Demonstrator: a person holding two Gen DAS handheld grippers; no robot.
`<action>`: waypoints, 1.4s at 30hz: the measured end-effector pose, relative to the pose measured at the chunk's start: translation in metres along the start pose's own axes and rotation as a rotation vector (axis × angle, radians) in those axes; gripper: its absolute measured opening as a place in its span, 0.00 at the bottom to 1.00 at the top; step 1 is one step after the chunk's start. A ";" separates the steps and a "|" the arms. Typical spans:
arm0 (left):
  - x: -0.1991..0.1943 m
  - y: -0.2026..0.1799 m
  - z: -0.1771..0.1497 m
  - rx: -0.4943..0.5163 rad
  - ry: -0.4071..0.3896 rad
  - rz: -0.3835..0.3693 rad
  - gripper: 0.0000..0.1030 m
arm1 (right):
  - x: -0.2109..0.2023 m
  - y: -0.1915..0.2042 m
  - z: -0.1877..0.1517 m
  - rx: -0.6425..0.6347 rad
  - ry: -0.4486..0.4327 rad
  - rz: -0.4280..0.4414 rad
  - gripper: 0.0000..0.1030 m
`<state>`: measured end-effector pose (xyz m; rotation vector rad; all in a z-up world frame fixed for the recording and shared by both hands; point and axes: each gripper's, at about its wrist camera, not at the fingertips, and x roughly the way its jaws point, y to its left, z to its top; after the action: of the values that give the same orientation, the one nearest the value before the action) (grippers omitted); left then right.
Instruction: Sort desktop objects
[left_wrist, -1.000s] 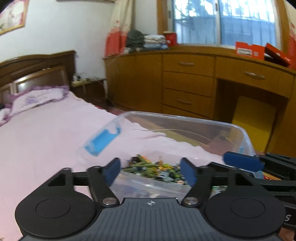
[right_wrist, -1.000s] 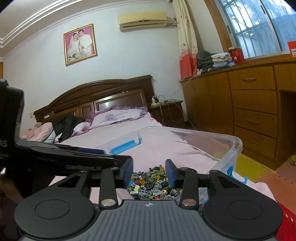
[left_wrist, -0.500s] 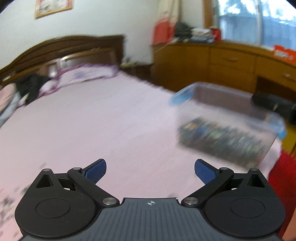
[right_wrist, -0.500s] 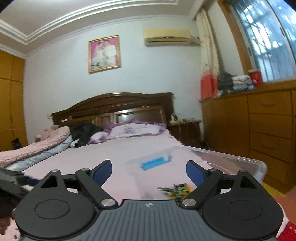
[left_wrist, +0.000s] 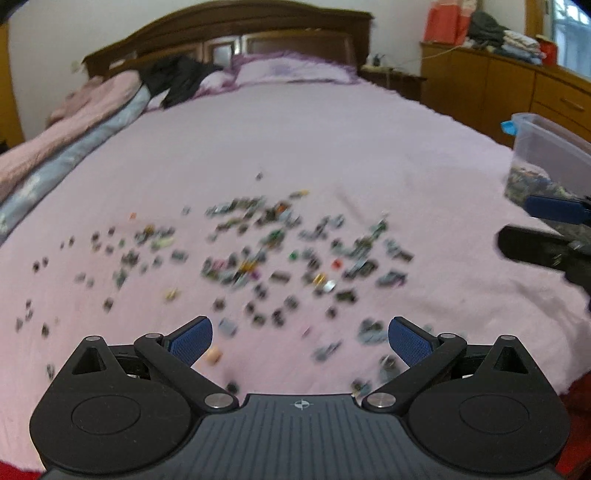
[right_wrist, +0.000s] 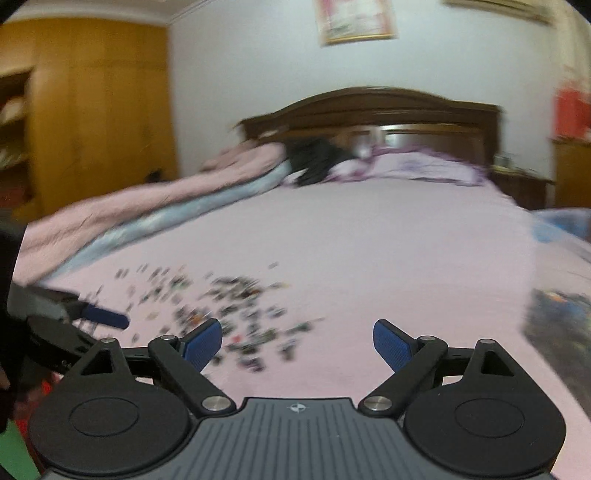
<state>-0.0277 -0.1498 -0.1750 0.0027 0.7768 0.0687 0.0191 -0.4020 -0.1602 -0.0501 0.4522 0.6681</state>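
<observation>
Fingers first: the left gripper (left_wrist: 300, 341) has its fingers (left_wrist: 190, 341) spread as wide as they go, nothing between them but bedsheet and a few loose bits underneath. They've just been opening. The right gripper (right_wrist: 297, 345) is spread wide too with nothing pinched; its jaws opened up, then eased back in a touch.

Room to move looks good from where I'm sitting. The pink bed (left_wrist: 332, 140) is a big flat sheet, bare all the way back toward the pillow (left_wrist: 291, 72) and the dark headboard (left_wrist: 229, 26). A rolled quilt (left_wrist: 74, 122) runs along the left side, and the near edge of the bed drops off right under both cameras. A wooden dresser (left_wrist: 517, 85) stands off to the right.

The stuff to sort is a wide scatter of small building bricks (left_wrist: 266, 254) across the near half of the bed, badly motion-blurred, so I can't pick out individual pieces. In the left wrist view the scatter starts right at the fingertips and runs forward and out to both sides. In the right wrist view it sits ahead and to the left, with some pieces just beyond the left finger. The clear plastic bin (left_wrist: 550, 155), with more bricks in its bottom, sits at the right edge of the bed, apart from the scatter.
</observation>
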 end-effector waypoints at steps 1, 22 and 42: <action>0.000 0.002 -0.003 -0.008 -0.003 -0.006 1.00 | 0.006 0.009 0.001 -0.039 0.017 0.014 0.78; 0.029 0.018 -0.049 -0.056 0.013 0.021 1.00 | 0.087 0.064 -0.010 -0.136 0.239 0.230 0.21; 0.030 0.018 -0.056 -0.045 -0.026 0.018 1.00 | 0.091 0.052 -0.018 -0.134 0.219 0.202 0.08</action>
<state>-0.0463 -0.1313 -0.2352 -0.0320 0.7495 0.1029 0.0434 -0.3106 -0.2100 -0.2084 0.6277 0.8960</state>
